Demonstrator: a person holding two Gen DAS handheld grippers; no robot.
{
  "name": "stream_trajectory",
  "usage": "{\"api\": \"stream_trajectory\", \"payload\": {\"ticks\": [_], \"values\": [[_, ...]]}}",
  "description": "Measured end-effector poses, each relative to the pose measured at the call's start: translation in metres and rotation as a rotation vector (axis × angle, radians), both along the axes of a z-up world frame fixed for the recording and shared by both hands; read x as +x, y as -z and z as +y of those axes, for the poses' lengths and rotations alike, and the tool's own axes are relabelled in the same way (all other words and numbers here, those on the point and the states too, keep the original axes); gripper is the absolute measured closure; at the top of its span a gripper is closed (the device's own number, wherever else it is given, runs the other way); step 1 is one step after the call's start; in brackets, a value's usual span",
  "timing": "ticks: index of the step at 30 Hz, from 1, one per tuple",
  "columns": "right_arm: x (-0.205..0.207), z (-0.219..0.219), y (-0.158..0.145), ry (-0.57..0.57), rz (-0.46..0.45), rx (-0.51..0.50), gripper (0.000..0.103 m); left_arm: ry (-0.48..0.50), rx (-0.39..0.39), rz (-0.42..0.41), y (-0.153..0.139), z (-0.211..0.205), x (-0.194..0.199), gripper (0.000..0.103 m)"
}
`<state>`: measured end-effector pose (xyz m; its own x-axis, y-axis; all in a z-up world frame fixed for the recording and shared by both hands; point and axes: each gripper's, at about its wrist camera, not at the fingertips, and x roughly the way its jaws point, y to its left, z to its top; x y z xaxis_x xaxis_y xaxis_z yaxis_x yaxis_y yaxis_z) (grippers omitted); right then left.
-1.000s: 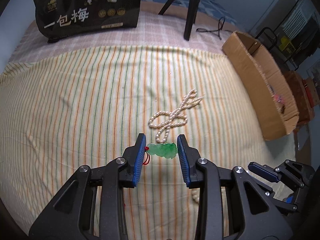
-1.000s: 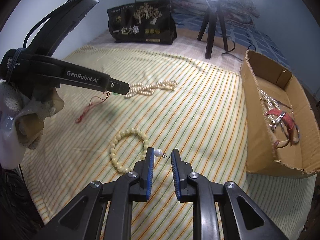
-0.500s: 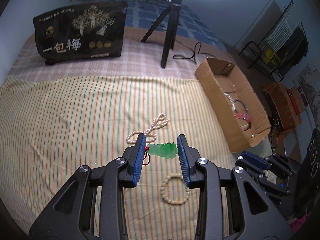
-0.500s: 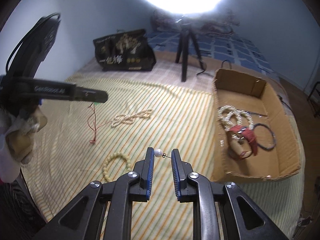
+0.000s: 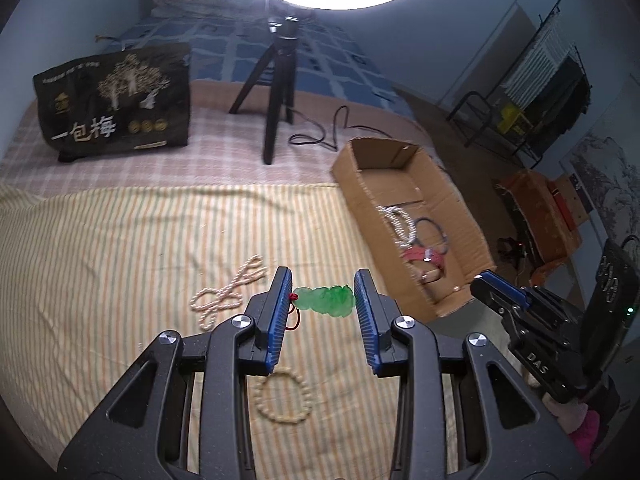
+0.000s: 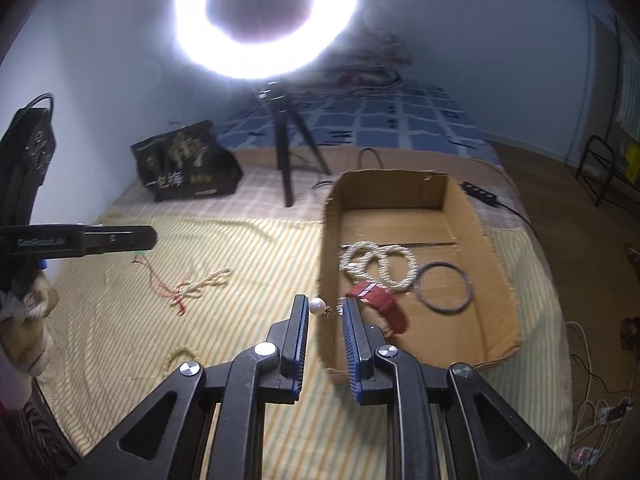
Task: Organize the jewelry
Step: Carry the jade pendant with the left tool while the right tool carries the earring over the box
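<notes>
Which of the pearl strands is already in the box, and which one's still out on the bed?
The thick white coiled pearl strand lies inside the cardboard box, beside a dark bangle. The thinner pearl necklace lies on the striped bedsheet.

Black bag (image 5: pixel 114 104): "一包梅"; gripper: "DAS"

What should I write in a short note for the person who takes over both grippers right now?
Left gripper: shut on green pendant, lifted, red cord hanging.
Right gripper: shut on pearl earring, at the near wall of the cardboard box.
Done: rope necklace, dark bangle and red piece are in the box.
Left: drop both held pieces; then pearl necklace and bead bracelet on the striped cloth.
</notes>
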<state>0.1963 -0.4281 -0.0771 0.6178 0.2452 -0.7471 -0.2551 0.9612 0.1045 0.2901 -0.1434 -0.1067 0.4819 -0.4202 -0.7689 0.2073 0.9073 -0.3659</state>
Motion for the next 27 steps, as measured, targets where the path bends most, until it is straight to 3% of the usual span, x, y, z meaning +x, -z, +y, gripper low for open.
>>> {"api": "stream_trajectory", "payload": {"ticks": [27], "values": [[0.024, -0.052, 0.017, 0.130, 0.026, 0.009, 0.087, 0.166, -0.053, -0.103, -0.075, -0.123, 0.077, 0.071]]}}
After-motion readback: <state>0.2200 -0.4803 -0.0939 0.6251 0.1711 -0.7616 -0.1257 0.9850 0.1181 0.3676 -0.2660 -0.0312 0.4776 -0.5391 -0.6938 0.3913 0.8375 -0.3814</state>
